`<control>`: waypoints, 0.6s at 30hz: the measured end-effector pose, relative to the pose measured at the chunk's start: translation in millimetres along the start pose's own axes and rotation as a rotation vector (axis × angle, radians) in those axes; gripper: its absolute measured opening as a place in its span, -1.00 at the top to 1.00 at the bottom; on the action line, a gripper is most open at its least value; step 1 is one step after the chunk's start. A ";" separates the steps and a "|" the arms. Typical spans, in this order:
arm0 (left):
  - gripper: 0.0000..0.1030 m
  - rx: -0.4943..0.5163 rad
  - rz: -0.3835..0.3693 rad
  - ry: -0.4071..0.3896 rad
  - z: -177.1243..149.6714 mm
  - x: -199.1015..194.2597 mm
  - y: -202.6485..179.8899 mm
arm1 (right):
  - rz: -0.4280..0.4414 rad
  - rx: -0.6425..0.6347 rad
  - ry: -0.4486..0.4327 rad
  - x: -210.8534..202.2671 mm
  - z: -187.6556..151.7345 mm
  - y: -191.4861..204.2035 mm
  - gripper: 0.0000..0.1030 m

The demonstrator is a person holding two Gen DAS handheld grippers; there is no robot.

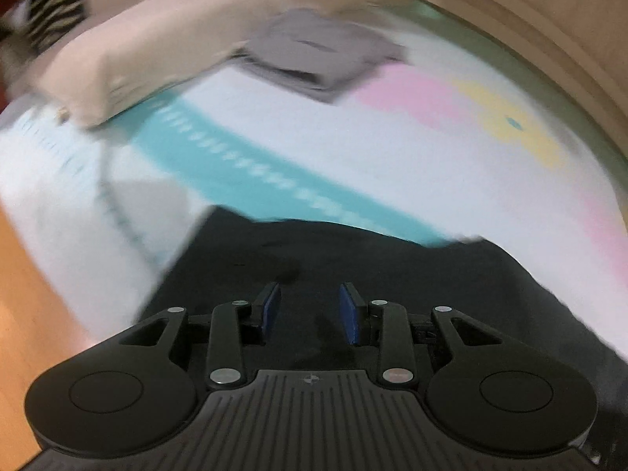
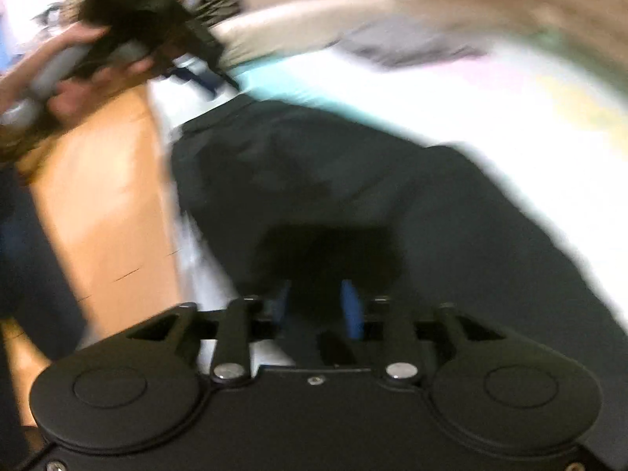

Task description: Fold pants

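Observation:
Dark pants [image 1: 353, 259] lie spread on a patterned white bed sheet [image 1: 314, 137]; they also show in the right wrist view [image 2: 353, 180]. My left gripper [image 1: 310, 306] is open, its blue pads apart, hovering over the pants with nothing between them. My right gripper [image 2: 318, 306] is also open over the pants' near part; that view is blurred by motion. The left gripper [image 2: 196, 66], held in a hand, shows at the upper left of the right wrist view above the pants' far edge.
A folded grey garment [image 1: 318, 55] and a beige pillow [image 1: 149, 62] lie at the far side of the bed. A wooden floor [image 2: 106, 196] runs along the bed's left edge. A wooden frame [image 1: 549, 39] curves on the right.

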State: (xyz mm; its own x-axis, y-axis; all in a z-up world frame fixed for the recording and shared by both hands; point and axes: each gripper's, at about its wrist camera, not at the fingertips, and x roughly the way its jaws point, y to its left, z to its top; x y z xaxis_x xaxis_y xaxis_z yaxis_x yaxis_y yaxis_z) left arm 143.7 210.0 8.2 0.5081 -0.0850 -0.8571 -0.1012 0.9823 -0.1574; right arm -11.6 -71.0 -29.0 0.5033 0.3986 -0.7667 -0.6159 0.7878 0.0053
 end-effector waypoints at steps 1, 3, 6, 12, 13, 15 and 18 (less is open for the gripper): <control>0.37 0.042 -0.001 -0.004 -2.9 0.0 -15.5 | -0.036 -0.005 0.021 0.9 -3.0 -4.2 -0.05; 0.37 0.125 -0.029 0.003 -10.4 2.9 -45.9 | -0.077 0.044 0.046 0.9 -12.8 -16.3 -0.05; 0.37 0.194 -0.083 0.057 -26.5 16.5 -83.0 | -0.110 0.117 0.116 8.3 -31.4 -27.2 -0.03; 0.36 0.367 -0.058 0.283 -83.7 62.3 -138.9 | 0.019 0.144 0.148 -22.1 -59.5 -26.4 0.13; 0.35 0.400 -0.033 0.258 -88.2 60.8 -143.3 | -0.006 0.176 0.126 -30.4 -62.6 -33.2 0.14; 0.35 0.444 -0.030 0.249 -90.9 53.9 -155.9 | -0.075 0.263 0.086 -47.6 -67.6 -56.4 0.14; 0.35 0.412 -0.092 0.201 -84.9 41.3 -170.4 | -0.244 0.472 0.022 -76.3 -84.5 -106.8 -0.01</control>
State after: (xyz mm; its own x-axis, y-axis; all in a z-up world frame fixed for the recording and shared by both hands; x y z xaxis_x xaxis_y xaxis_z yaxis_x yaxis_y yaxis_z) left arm 109.3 25.0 -42.0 0.3196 -0.1652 -0.9330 0.3050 0.9502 -0.0638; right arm -35.4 -225.2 -25.3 0.5822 0.1716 -0.7947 -0.1402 0.9840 0.1097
